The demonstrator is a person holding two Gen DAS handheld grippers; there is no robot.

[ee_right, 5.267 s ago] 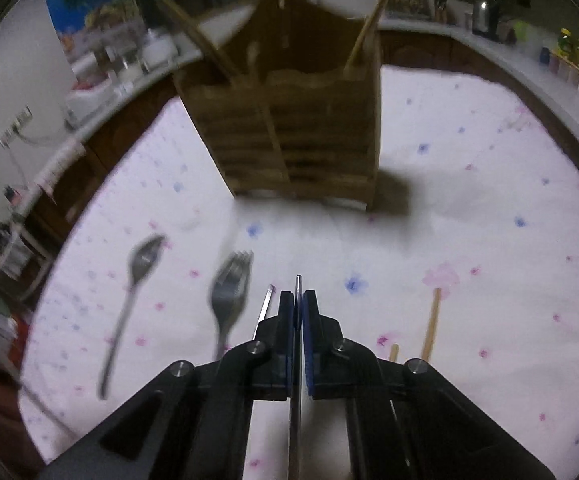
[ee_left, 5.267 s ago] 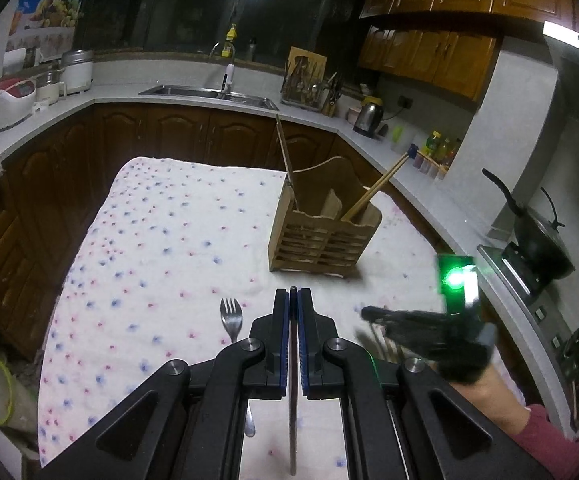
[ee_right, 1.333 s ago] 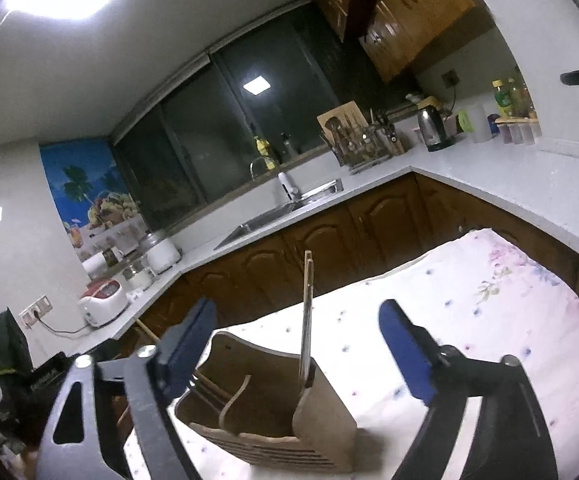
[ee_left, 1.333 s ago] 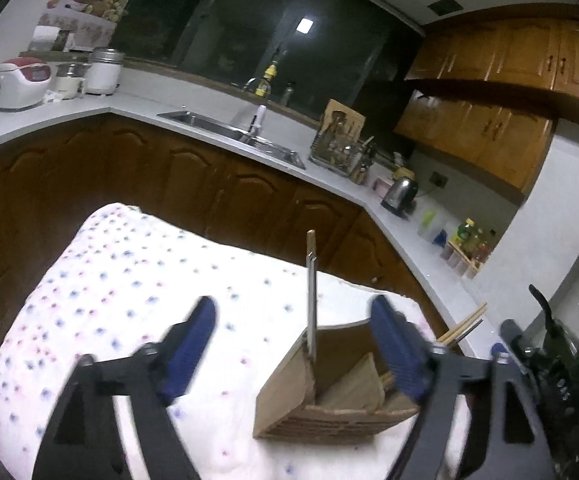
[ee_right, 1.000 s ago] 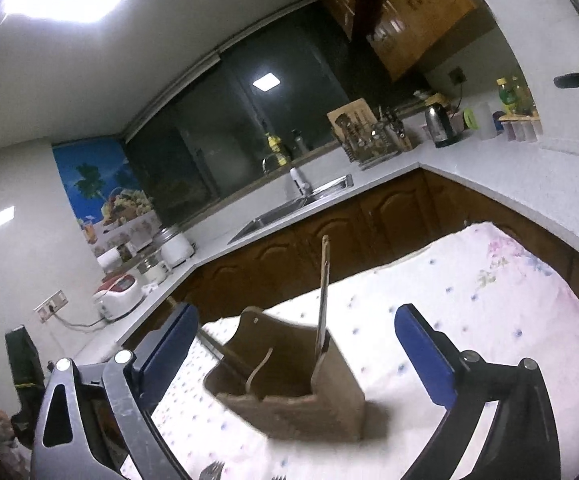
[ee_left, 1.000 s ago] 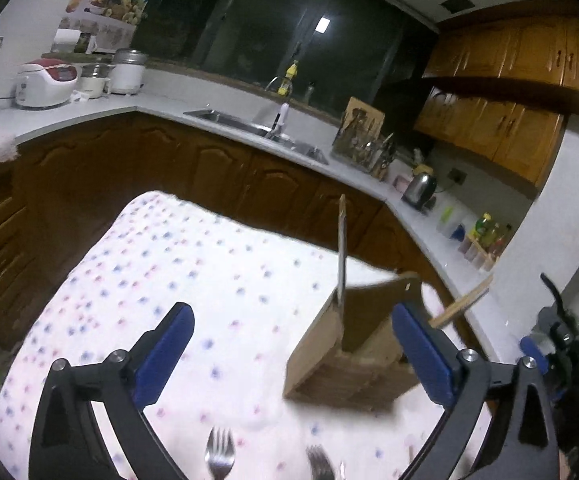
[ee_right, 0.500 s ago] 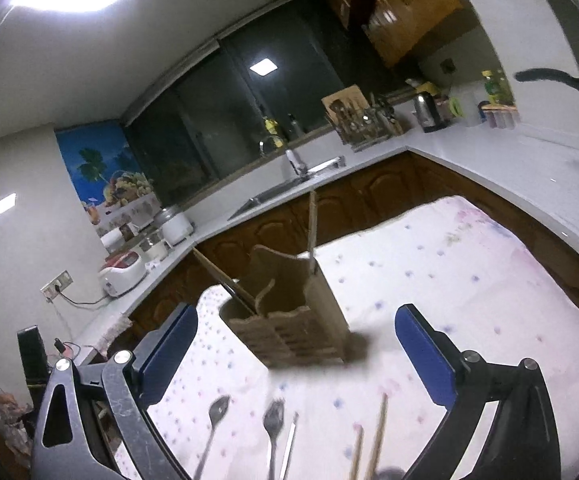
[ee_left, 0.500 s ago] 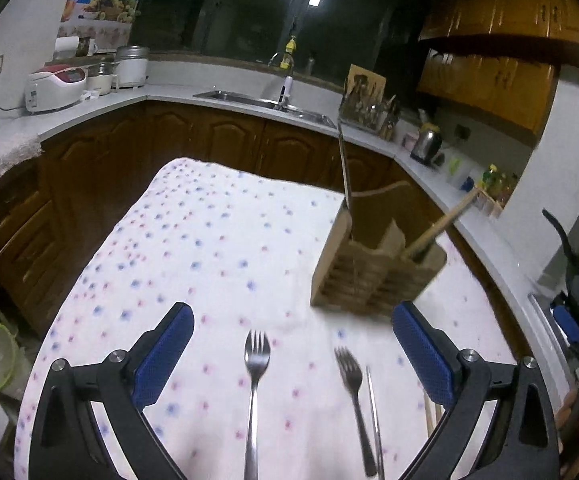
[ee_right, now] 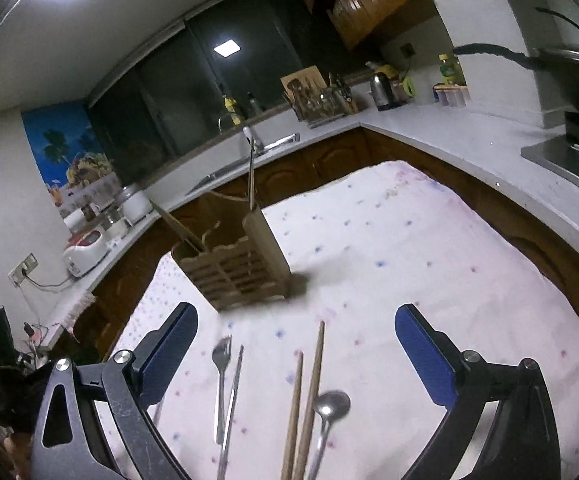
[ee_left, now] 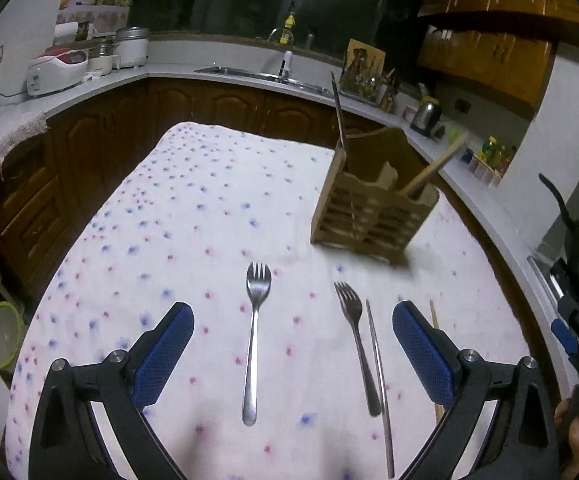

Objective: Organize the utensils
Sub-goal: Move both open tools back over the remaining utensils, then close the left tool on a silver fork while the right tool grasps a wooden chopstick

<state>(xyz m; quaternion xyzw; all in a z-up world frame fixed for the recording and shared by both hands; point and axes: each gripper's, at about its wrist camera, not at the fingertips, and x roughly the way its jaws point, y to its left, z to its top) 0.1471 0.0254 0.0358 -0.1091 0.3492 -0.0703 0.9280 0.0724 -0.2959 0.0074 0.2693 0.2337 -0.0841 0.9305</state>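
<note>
Both tools are spread wide and hold nothing. The left gripper hangs above the cloth with a fork lying straight ahead between its blue pads, handle toward the tool; a second fork and a thin metal stick lie side by side, nearly touching, just inside its right pad. The right gripper is also above the cloth, with two wooden chopsticks and a spoon close together between its pads, and the fork-and-stick pair just inside its left pad. The wooden caddy stands beyond both tools, ahead and to the right of the left one, ahead and to the left of the right one, with a few sticks already leaning out of its compartments. The risks look like these: flat, thin metal on soft cloth is hard to get under, so closing pads may skid over a handle or pinch cloth with it; the crowded pieces invite catching two at once, or nudging a neighbour out of line; and a long piece held near one end may swing and knock the leaning sticks when lowered into a slot. The two tools are near each other and could collide if both reach for the middle pieces.
</note>
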